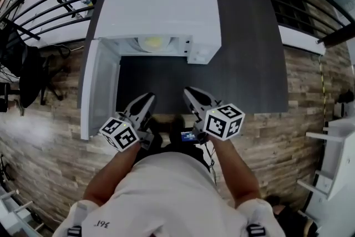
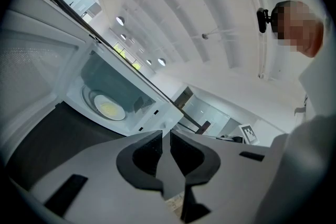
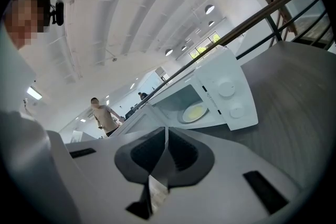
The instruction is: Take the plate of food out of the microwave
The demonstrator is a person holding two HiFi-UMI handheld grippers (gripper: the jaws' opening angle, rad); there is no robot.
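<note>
A round white plate [image 1: 151,42] of pale yellow food lies flat inside the open microwave [image 1: 166,8], far from both empty grippers: the left gripper [image 1: 146,99] is slightly parted and the right gripper [image 1: 190,92] is clenched.

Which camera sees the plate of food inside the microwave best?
The left gripper view: the plate shows whole and biggest, yellow food on it, inside the open microwave. The right gripper view shows it whole too, but smaller. In the head view the microwave's top hides part of it.
</note>
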